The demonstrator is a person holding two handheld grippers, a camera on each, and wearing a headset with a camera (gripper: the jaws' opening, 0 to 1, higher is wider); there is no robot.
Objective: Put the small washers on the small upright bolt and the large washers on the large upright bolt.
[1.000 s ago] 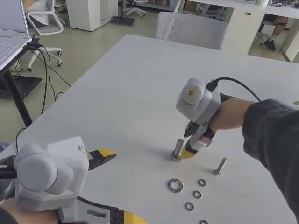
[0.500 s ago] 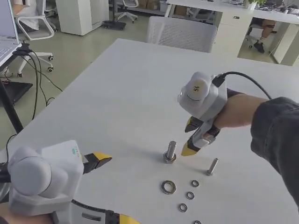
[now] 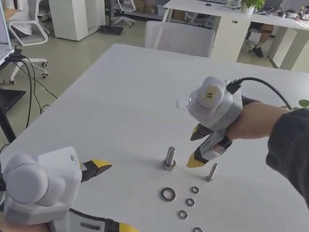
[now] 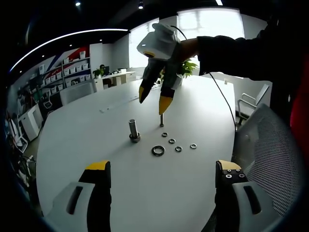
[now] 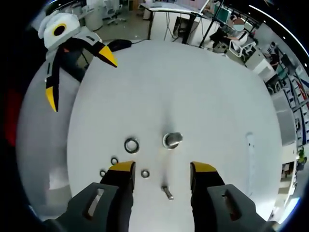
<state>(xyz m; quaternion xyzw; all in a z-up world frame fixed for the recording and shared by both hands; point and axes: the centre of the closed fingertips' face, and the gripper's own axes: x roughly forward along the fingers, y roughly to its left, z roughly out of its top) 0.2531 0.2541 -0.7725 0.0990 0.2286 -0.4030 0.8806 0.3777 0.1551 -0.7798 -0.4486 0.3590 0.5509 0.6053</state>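
Note:
The large bolt (image 3: 169,158) stands upright mid-table with a ring round its foot. The small bolt (image 3: 211,172) stands to its right. A large washer (image 3: 168,194) and several small washers (image 3: 190,202) lie flat in front of them. My right gripper (image 3: 195,149) hangs open and empty above the gap between the two bolts. In the right gripper view the large bolt (image 5: 172,140) and small bolt (image 5: 166,192) lie between its open jaws (image 5: 162,167). My left gripper (image 3: 111,197) is open and empty at the near left, well back from the large washer (image 4: 158,150).
The white table's left edge (image 3: 58,101) drops to the floor, where cables run. A mesh chair (image 3: 178,36) stands at the far end. A small white scrap (image 3: 182,104) lies beyond the bolts. Bare tabletop spreads to the left of the bolts.
My right gripper has lifted from the foot of the large bolt, up and to the right. The head camera has shifted. The left gripper has hardly moved.

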